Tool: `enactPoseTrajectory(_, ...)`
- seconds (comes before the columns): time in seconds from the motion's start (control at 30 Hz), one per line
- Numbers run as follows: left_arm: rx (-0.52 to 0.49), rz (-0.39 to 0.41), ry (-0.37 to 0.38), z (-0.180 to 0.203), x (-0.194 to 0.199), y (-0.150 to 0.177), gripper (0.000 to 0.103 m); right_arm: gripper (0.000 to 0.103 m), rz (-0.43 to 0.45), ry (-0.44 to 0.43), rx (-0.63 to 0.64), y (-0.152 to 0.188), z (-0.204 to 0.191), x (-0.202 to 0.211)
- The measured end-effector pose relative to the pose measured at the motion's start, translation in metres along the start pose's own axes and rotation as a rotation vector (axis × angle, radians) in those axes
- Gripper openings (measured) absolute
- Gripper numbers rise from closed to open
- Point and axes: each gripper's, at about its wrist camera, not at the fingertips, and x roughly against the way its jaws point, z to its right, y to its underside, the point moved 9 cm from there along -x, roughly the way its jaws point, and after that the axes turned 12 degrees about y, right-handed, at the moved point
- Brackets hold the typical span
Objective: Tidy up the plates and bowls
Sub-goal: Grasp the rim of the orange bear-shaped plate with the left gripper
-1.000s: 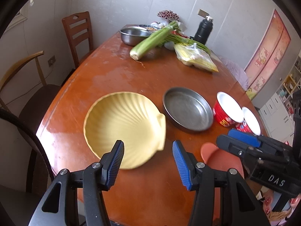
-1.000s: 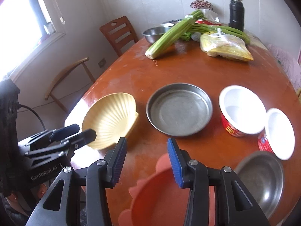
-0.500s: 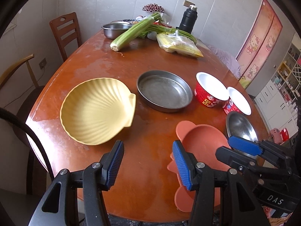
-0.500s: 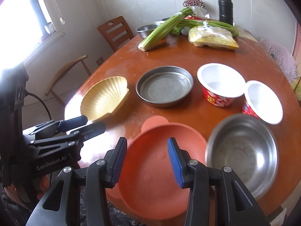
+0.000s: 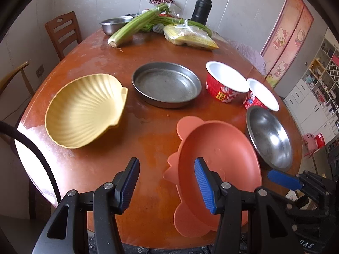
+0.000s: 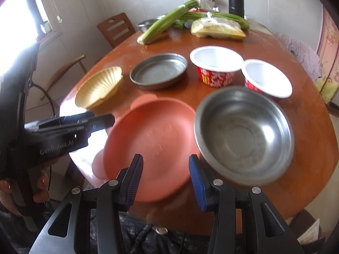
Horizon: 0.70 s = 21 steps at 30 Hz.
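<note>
On the brown table (image 5: 152, 48) lie a yellow shell-shaped plate (image 5: 84, 110), a flat metal pan (image 5: 166, 83), two red bowls with white insides (image 5: 226, 82) (image 5: 261, 95), a steel bowl (image 5: 269, 135) and an orange plate (image 5: 218, 158). My left gripper (image 5: 165, 182) is open and empty above the near table edge, left of the orange plate. My right gripper (image 6: 165, 180) is open and empty over the near rim of the orange plate (image 6: 152, 144), with the steel bowl (image 6: 243, 135) just right of it.
Celery (image 5: 135, 25), a steel bowl (image 5: 114, 24), a yellow bag (image 5: 190, 37) and a black flask (image 5: 201, 7) stand at the far end. Wooden chairs (image 5: 62, 33) stand at the left. The table's near edge is right under both grippers.
Both grippers have pulled back toward the near table edge and stayed open. The orange plate and the steel bowl have come fully into view. No dish has moved.
</note>
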Motion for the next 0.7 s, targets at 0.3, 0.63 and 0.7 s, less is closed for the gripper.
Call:
enactPoseTrajectory(0.3, -0.012, -0.029, -0.001, 0.002, -0.010, 0.004, 0.054, 0.046, -0.041, 0.029, -0.036, 0.020, 0.013, -0.015)
enactPoseTrajectory(0.63, -0.020, -0.046, -0.001, 0.002, -0.020, 0.008, 0.054, 0.046, -0.052, 0.007, -0.057, 0.013, 0.012, -0.033)
enactPoseTrajectory(0.7, -0.016, -0.049, 0.004, 0.002, -0.022, 0.008, 0.054, 0.046, -0.052, 0.009, -0.057, 0.012, 0.010, -0.035)
